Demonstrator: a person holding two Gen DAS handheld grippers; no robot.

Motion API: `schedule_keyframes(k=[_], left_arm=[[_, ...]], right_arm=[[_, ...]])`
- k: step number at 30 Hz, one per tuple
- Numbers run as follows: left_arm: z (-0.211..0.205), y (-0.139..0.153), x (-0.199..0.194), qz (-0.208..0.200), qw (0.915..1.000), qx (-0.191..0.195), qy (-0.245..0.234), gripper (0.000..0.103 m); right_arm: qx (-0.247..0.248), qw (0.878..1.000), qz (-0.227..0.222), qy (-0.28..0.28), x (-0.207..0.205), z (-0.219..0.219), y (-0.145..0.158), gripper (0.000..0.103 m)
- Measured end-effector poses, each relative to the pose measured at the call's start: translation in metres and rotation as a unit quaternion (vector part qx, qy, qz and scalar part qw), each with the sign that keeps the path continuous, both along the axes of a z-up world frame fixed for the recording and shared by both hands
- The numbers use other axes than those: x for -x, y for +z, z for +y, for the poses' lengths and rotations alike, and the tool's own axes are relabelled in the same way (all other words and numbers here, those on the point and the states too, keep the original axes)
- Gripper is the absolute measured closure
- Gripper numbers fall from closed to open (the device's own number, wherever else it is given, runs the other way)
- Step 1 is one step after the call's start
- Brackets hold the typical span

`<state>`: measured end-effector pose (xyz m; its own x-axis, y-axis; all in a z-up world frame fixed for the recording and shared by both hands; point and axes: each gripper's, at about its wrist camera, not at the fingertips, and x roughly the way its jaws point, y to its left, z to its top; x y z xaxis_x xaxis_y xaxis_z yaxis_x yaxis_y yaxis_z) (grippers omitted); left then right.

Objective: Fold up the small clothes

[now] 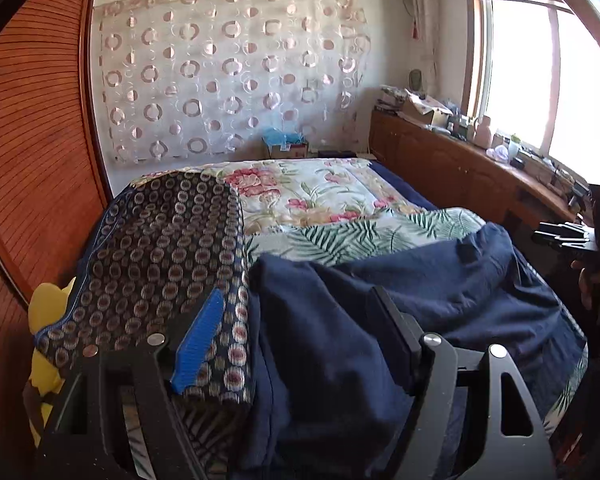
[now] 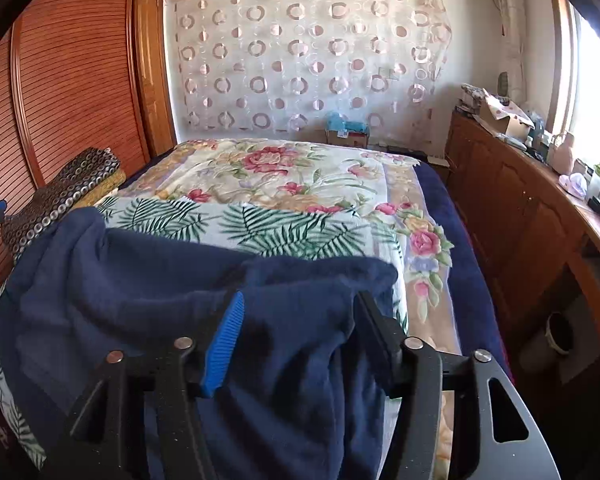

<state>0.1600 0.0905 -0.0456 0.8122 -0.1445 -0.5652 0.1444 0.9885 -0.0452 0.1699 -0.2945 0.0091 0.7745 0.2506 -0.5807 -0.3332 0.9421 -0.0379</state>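
A navy blue garment (image 1: 380,300) lies rumpled on the near end of the bed, over a fern-print cloth (image 1: 360,232); it also shows in the right wrist view (image 2: 180,280). My left gripper (image 1: 296,300) is open, its fingers straddling the garment's left part, the blue pad (image 1: 200,340) resting by a folded dark circle-patterned cloth (image 1: 160,248). My right gripper (image 2: 300,304) is open, its jaws astride a raised fold at the garment's right end. The right gripper also shows at the right edge of the left wrist view (image 1: 572,236).
The bed carries a floral blanket (image 2: 280,172). A slatted wooden wardrobe (image 2: 60,100) stands at the left, a wooden cabinet (image 2: 520,208) with clutter along the right under a window. A yellow plush (image 1: 48,320) sits beside the bed at the left.
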Motion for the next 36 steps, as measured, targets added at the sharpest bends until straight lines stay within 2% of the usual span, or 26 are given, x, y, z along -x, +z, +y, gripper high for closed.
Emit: schedule_keyframes(k=[7, 12, 20, 28, 32, 36], left_arm=[[0.005, -0.029, 0.033, 0.037, 0.9993, -0.003, 0.0, 0.028], [0.009, -0.053, 0.05, 0.067, 0.9977, -0.01, 0.003, 0.028], [0.012, -0.083, 0.052, 0.106, 0.9942, -0.009, 0.013, 0.028], [0.004, -0.097, 0.047, 0.128, 0.9915, -0.02, 0.008, 0.028], [0.004, -0.103, 0.045, 0.136, 0.9906, -0.016, 0.01, 0.028], [0.004, -0.103, 0.045, 0.134, 0.9908, -0.015, 0.011, 0.028]], right_arm=[[-0.004, 1.0, 0.03, -0.006, 0.043, -0.022, -0.012, 0.043], [-0.022, 0.998, 0.065, -0.007, 0.057, -0.031, -0.017, 0.043], [-0.04, 0.995, 0.095, -0.016, 0.071, -0.04, -0.023, 0.043], [-0.059, 0.993, 0.099, -0.018, 0.066, -0.044, -0.016, 0.043], [-0.083, 0.991, 0.101, -0.023, 0.053, -0.047, -0.01, 0.043], [-0.076, 0.992, 0.1, -0.027, 0.047, -0.044, -0.013, 0.043]])
